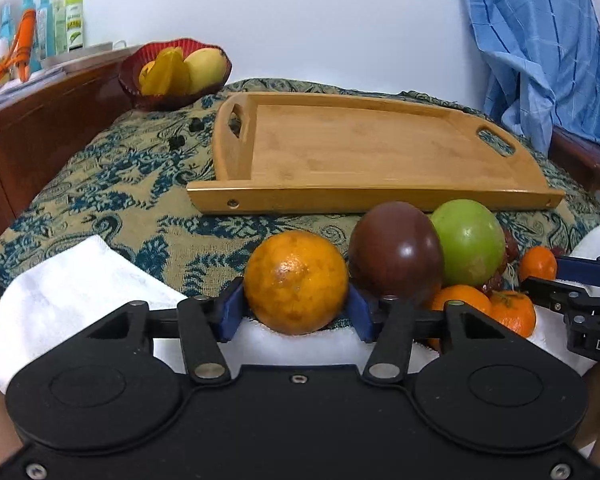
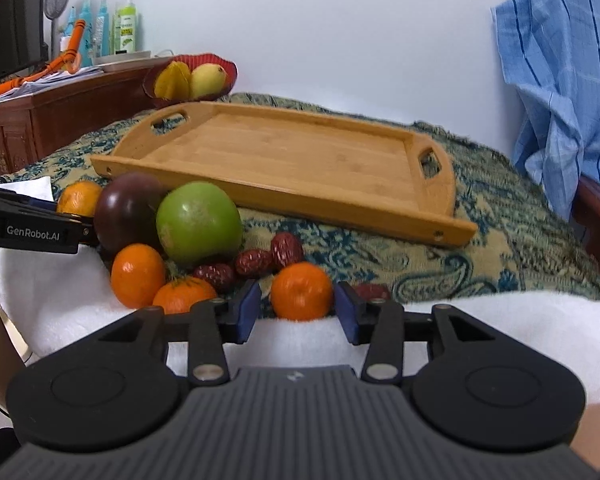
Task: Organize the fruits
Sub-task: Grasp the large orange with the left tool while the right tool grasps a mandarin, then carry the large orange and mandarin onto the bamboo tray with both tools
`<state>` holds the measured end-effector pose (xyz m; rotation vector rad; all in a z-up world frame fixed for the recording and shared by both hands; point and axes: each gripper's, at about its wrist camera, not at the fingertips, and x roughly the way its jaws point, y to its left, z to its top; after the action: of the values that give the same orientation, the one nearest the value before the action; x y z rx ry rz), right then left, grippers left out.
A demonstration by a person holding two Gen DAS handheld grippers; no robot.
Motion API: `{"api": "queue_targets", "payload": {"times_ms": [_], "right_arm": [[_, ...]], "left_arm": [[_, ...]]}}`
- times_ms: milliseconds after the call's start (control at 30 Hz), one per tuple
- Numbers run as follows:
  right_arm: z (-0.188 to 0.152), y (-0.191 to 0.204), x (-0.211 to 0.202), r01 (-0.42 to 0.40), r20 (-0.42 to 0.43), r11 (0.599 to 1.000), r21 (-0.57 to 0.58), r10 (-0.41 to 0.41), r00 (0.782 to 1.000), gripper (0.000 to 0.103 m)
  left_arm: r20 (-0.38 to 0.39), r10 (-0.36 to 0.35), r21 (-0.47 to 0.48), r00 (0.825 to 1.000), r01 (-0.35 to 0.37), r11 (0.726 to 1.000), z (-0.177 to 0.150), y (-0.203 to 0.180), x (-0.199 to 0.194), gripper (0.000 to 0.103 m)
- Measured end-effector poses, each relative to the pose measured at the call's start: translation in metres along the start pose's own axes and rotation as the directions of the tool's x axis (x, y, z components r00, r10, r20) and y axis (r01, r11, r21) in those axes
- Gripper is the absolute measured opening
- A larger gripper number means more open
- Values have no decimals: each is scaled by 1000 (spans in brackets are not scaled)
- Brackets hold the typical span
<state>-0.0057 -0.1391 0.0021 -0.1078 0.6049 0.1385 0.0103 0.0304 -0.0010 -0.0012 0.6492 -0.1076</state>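
A large orange (image 1: 296, 280) lies on a white towel (image 1: 80, 280) between the blue pads of my left gripper (image 1: 296, 306); the pads sit at its two sides without a clear squeeze. Beside it are a dark purple fruit (image 1: 396, 248), a green apple (image 1: 470, 242) and small mandarins (image 1: 514, 312). My right gripper (image 2: 298, 306) is open around one mandarin (image 2: 302, 290), with a slim gap at each pad. Red dates (image 2: 254, 262) lie just behind. The wooden tray (image 2: 340, 216) beyond holds nothing.
A red bowl (image 1: 172, 76) of yellow fruit stands at the far left of the patterned cloth. A wooden cabinet (image 2: 40, 120) with bottles is on the left. A blue checked cloth (image 2: 560, 80) hangs over furniture on the right. The two grippers are close side by side.
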Motion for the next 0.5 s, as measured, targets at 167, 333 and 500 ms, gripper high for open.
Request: {"api": "queue_targets", "payload": {"times_ms": [167, 333, 500], "right_arm": [[1, 0, 4, 4, 0, 1000, 6, -4, 1000, 59], [0, -1, 13, 7, -1, 1000, 22, -7, 1000, 47], [1, -3, 13, 8, 15, 999, 40, -8, 1000, 39]], "left_arm": [[7, 3, -6, 1000, -3, 1000, 0, -1, 1, 51], [8, 0, -26, 1000, 0, 1000, 0, 2, -1, 50], [11, 16, -23, 1000, -16, 1000, 1, -1, -5, 50]]}}
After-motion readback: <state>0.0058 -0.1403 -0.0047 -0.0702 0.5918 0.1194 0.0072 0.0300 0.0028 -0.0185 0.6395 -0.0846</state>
